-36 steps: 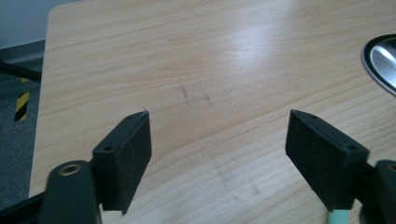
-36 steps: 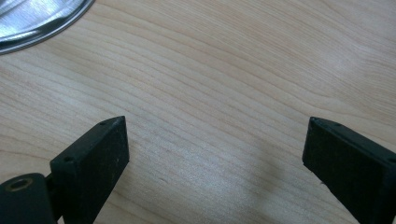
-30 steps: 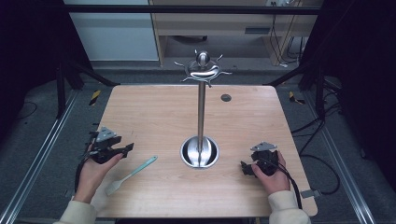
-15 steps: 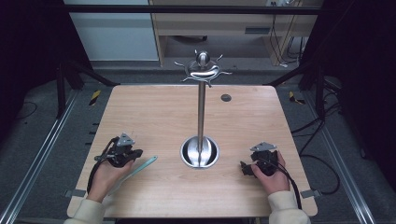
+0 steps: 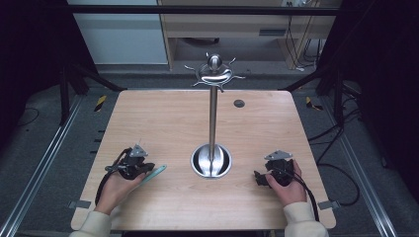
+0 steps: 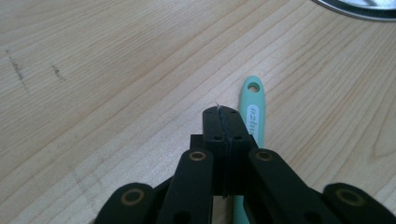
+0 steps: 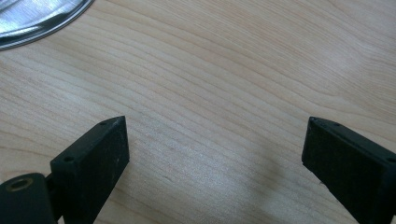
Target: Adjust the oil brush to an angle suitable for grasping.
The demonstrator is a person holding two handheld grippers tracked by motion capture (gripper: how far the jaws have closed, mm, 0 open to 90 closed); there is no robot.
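Note:
A mint-green utensil handle (image 5: 157, 171) (image 6: 253, 109) with a hole at its end lies flat on the wooden table (image 5: 168, 118), left of the metal stand's round base (image 5: 211, 161). My left gripper (image 5: 146, 169) (image 6: 223, 116) rests low over it, shut, jaws pressed together. The handle runs along under the right jaw and sticks out ahead of the tips; its other end is hidden under the gripper and hand. My right gripper (image 5: 257, 177) (image 7: 215, 140) stands open near the table's right front, with bare wood between its jaws.
The stand's thin pole (image 5: 213, 118) rises from the base to a ring of curved hooks (image 5: 214, 73) at the top. The base's rim shows in the left gripper view (image 6: 359, 5) and the right gripper view (image 7: 37, 21). A small dark round plug (image 5: 239, 103) sits at the table's back.
My left gripper has moved right from the table's left edge and come down over the green handle, covering most of it. The right gripper has stayed put.

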